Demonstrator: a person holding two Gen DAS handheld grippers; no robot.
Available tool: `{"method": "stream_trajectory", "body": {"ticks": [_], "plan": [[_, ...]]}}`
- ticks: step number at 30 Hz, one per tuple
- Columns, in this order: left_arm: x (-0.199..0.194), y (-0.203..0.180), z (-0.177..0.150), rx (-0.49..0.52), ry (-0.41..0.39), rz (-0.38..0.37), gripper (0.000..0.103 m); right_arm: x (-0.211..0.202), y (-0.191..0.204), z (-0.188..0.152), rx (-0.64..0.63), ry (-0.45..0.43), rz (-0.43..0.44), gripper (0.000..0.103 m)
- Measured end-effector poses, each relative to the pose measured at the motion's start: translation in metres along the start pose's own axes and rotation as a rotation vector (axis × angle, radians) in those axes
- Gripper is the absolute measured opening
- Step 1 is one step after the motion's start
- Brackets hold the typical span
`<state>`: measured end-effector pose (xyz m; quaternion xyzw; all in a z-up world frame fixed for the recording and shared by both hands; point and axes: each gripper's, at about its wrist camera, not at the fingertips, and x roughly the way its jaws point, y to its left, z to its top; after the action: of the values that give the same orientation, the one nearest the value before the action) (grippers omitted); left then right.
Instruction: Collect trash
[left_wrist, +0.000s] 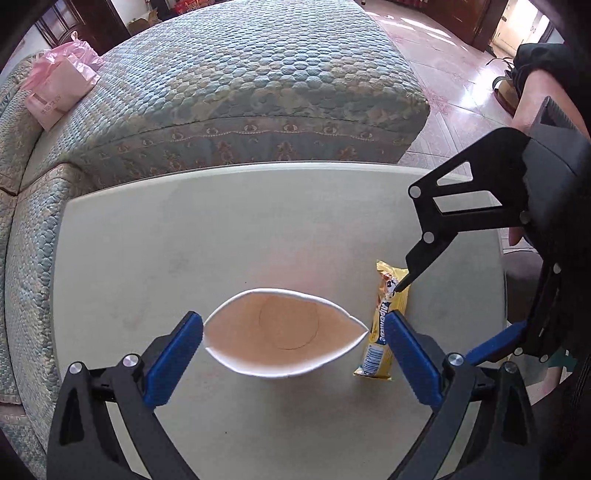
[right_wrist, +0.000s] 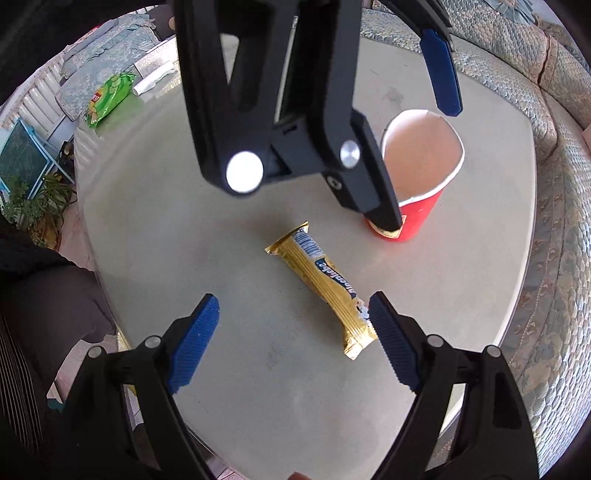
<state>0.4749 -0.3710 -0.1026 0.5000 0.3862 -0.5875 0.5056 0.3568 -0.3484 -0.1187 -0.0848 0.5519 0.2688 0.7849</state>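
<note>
A squashed red paper cup (left_wrist: 282, 332) (right_wrist: 421, 173) stands upright on the pale table (left_wrist: 184, 240), its white rim pinched into an eye shape. My left gripper (left_wrist: 295, 350) is open, with its blue pads either side of the cup's rim. A yellow snack wrapper (left_wrist: 384, 321) (right_wrist: 328, 284) lies flat just right of the cup. My right gripper (right_wrist: 293, 343) is open above the wrapper, its right pad at the wrapper's near end. In the left wrist view the right gripper (left_wrist: 402, 284) points down at the wrapper's far end.
A green snack packet (right_wrist: 107, 98) and a white roll (right_wrist: 151, 83) lie at the table's far edge. A quilted sofa (left_wrist: 240, 81) wraps around the table, with a pink bag (left_wrist: 62, 85) on it. Tiled floor (left_wrist: 443, 74) lies beyond.
</note>
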Motion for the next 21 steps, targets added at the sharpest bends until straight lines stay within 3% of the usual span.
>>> {"method": "stream_trajectory", "body": {"ticks": [3,6,14,21], "plan": [[0.008,0.003,0.003,-0.007,-0.025,0.055,0.096,0.01,-0.001,0.004,-0.025,-0.007,-0.023,0.081],[0.009,0.014,0.004,-0.067,-0.068,0.039,0.096,0.019,-0.004,0.004,-0.031,-0.026,-0.055,0.078],[-0.001,0.011,0.0,-0.061,-0.115,0.056,0.096,0.029,-0.011,0.002,0.006,-0.03,-0.043,0.078],[0.009,0.023,-0.005,-0.216,-0.057,0.094,0.096,0.024,-0.02,0.005,0.011,-0.041,-0.035,0.078]]}}
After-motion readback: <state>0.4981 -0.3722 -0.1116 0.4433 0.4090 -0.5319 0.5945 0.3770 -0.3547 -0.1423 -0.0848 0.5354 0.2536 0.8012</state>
